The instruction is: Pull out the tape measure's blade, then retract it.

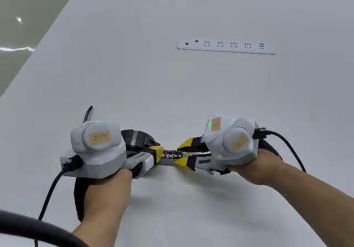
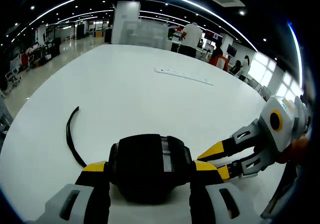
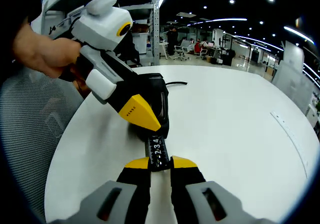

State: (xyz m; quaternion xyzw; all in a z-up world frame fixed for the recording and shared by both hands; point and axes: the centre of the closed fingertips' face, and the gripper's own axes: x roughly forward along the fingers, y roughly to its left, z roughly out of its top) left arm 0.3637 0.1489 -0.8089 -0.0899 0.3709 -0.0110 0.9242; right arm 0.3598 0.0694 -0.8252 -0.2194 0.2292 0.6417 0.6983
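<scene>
Yellow-tipped right gripper (image 3: 160,162) pinches the short exposed blade (image 3: 156,151), probably thin, springy and best held flat, while the left gripper (image 2: 148,168) clamps the seemingly rigid tape measure case (image 2: 145,149) on the white table (image 1: 166,81).

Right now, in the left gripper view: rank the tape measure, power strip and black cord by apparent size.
1. Tape measure: by far the largest, right up against the camera.
2. Black cord and power strip: both thin slivers of similar length, so no ranking. The strip lies farther away.
</scene>
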